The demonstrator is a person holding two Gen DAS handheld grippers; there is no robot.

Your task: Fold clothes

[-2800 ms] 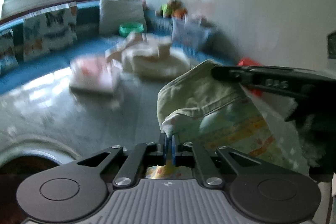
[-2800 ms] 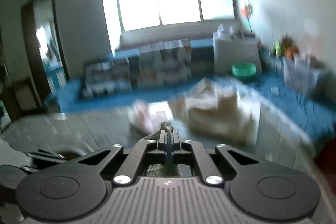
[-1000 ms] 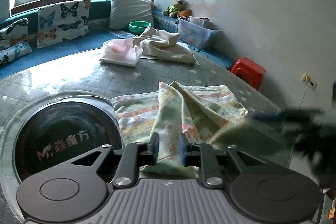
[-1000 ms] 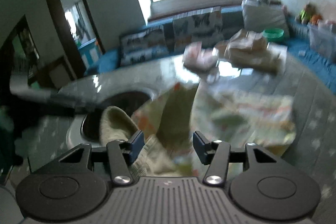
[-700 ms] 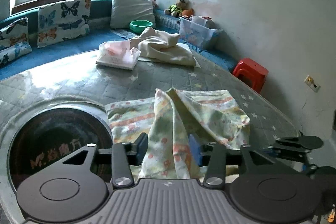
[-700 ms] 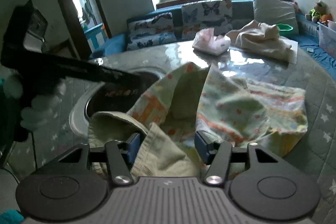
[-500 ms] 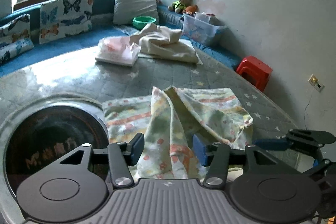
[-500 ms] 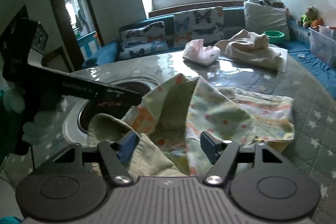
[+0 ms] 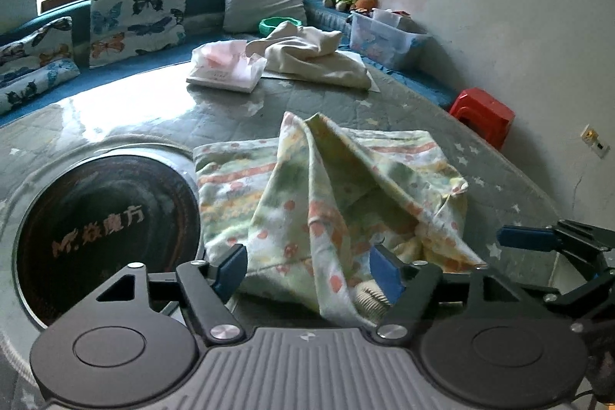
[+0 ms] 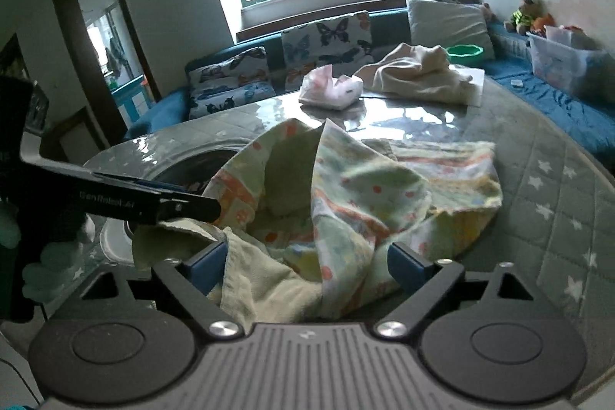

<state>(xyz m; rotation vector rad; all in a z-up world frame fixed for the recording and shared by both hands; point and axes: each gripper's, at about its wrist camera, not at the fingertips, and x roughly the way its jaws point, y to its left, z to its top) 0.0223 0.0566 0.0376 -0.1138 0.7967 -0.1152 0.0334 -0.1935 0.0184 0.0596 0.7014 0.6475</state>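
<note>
A pale green garment with orange and yellow print [image 9: 326,187] lies crumpled on the grey quilted round table [image 9: 269,102], one fold standing up in a peak. My left gripper [image 9: 309,266] is open, its blue pads on either side of the garment's near edge. My right gripper [image 10: 307,262] is open over the near edge of the same garment [image 10: 365,187]. The right gripper also shows at the right of the left wrist view [image 9: 538,239]. The left gripper shows at the left of the right wrist view [image 10: 184,206].
A dark round inset with white lettering [image 9: 103,229] sits in the table left of the garment. A pink folded item [image 9: 226,64] and a cream garment [image 9: 315,58] lie at the far side. A blue bench with butterfly cushions [image 9: 134,18], a plastic box [image 9: 384,37] and a red stool [image 9: 482,114] ring the table.
Both grippers held the garment shut and lifted, then let it drop onto the table. Both have opened wider over the last second and drawn back slightly.
</note>
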